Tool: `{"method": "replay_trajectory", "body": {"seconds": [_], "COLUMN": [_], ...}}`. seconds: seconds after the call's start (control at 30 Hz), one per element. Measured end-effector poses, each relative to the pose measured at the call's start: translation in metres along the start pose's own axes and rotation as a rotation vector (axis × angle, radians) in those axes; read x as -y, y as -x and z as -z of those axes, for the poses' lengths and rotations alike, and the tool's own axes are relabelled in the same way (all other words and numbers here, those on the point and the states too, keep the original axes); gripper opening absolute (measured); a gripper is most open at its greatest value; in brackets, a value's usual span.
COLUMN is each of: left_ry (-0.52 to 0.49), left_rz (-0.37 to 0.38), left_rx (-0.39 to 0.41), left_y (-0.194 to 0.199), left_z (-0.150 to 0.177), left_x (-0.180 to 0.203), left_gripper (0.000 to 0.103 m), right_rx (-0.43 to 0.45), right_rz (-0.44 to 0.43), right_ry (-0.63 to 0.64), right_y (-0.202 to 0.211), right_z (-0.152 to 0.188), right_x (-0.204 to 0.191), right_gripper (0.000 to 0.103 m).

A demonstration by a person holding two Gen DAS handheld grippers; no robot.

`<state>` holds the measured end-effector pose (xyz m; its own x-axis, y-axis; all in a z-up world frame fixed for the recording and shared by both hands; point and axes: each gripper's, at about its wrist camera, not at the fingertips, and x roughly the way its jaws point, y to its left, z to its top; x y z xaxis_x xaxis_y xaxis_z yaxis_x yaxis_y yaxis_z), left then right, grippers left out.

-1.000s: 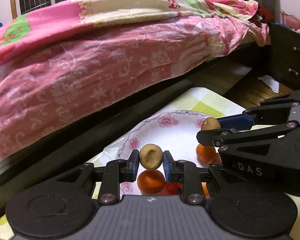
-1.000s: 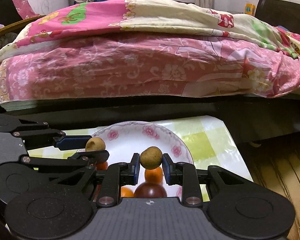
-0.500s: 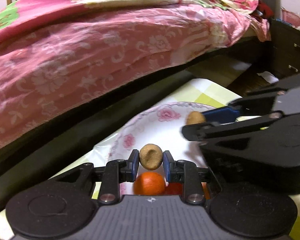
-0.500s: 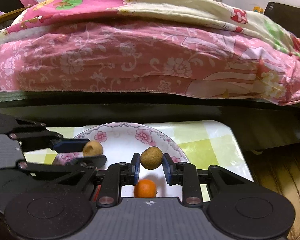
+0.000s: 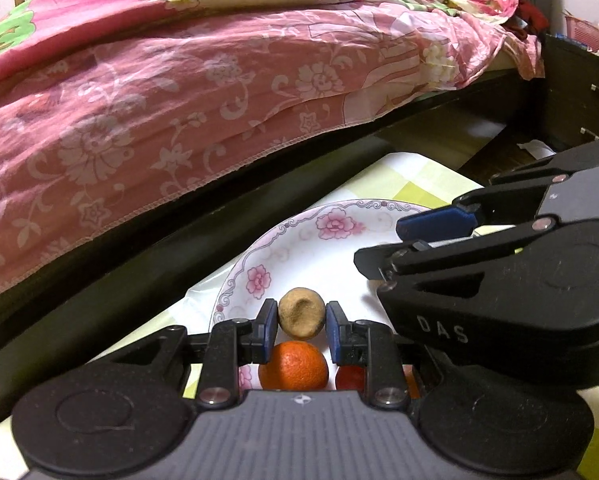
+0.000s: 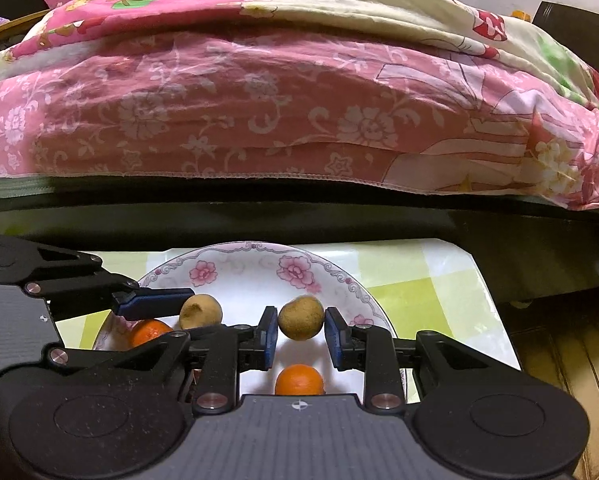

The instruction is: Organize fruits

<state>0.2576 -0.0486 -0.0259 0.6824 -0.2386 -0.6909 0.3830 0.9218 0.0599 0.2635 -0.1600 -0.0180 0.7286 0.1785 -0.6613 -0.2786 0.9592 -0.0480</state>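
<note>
Left wrist view: our left gripper (image 5: 302, 317) clamps a brown fruit (image 5: 302, 313) above the plate (image 5: 259, 256); our right gripper (image 6: 300, 321), jaws just easing apart, holds another brown fruit (image 6: 300, 317).

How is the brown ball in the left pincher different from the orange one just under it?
The brown fruit is dull tan; the orange is bright orange. The brown fruit has a dent in its side; the orange looks evenly round. The brown fruit is pinched between the left gripper's jaws, while the orange lies free on the flowered plate. Both are small, roundish fruits.
</note>
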Motion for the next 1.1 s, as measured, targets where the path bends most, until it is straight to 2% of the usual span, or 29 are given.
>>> {"method": "replay_trajectory", "body": {"seconds": [0.1, 0.47, 0.8, 1.1], "left_ry": [0.008, 0.051, 0.093, 0.091], "left_rz": [0.001, -0.013, -0.032, -0.084], "left_rx": [-0.005, 0.003, 0.016, 0.012], "left_y": [0.001, 0.018, 0.053, 0.085], "left_z": [0.000, -0.009, -0.009, 0.016], "left_x": [0.000, -0.001, 0.005, 0.017], "left_gripper": [0.034, 0.040, 0.044, 0.061], "right_rx": [0.008, 0.054, 0.041, 0.000], "right_rz": [-0.001, 0.046, 0.066, 0.063], "right_ry": [-0.008, -0.064, -0.117, -0.182], "right_y": [0.001, 0.035, 0.073, 0.100], "right_z": [-0.001, -0.001, 0.016, 0.039], "right_x": [0.001, 0.015, 0.020, 0.010], "right_gripper": [0.031, 0.031, 0.031, 0.031]}}
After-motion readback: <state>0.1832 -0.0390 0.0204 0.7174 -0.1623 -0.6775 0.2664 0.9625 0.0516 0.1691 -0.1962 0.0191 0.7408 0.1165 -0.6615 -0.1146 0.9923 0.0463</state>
